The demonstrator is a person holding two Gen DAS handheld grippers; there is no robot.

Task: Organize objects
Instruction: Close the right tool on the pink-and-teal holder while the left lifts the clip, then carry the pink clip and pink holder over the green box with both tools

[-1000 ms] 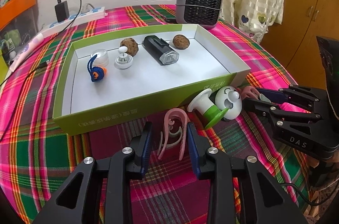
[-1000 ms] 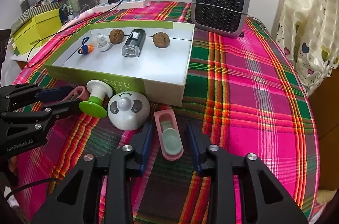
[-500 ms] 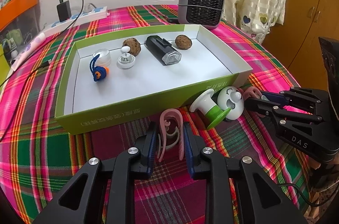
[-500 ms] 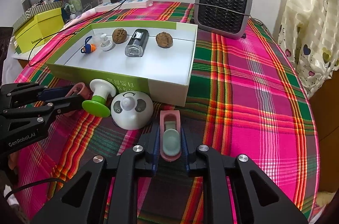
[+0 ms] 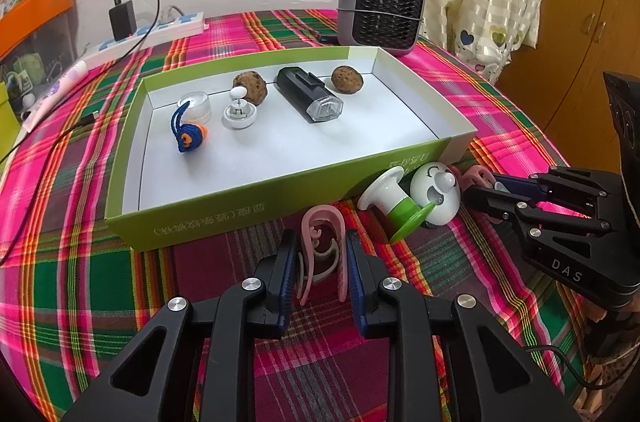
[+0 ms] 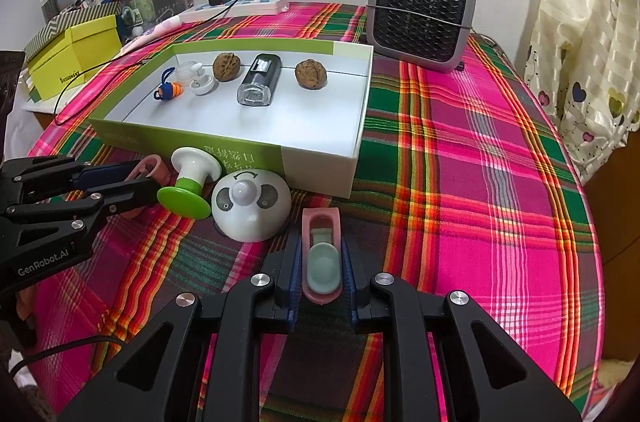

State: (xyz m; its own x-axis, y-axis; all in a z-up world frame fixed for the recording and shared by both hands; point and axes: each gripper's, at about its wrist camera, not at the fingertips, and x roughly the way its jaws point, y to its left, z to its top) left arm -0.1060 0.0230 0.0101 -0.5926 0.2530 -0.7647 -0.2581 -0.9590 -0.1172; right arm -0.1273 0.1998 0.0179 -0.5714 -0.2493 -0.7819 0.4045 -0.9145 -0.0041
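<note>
My left gripper [image 5: 321,242] is shut on a pink and white hook clip [image 5: 320,238] on the plaid tablecloth, just in front of the green box [image 5: 224,218]. My right gripper [image 6: 321,246] is shut on a pink clip with a pale green pad [image 6: 322,254]. Between them lie a white and green stopper [image 6: 191,182] and a white panda-face dome [image 6: 250,202], both against the box's front wall. The box holds two walnuts [image 5: 347,77], a black bike light [image 5: 310,95], a small white knob [image 5: 239,112], a clear cap [image 5: 195,104] and a blue-orange corded plug [image 5: 188,136].
A grey fan heater [image 6: 422,12] stands behind the box. A white power strip [image 5: 148,36] with a black charger and cable lies at the back left. A yellow box [image 6: 76,56] and orange bin sit off the table's left side. Curtain and wooden cabinet are to the right.
Both grippers closed from open onto their pink clips; the right jaws narrowed most. Both views shifted slightly back from the box.
</note>
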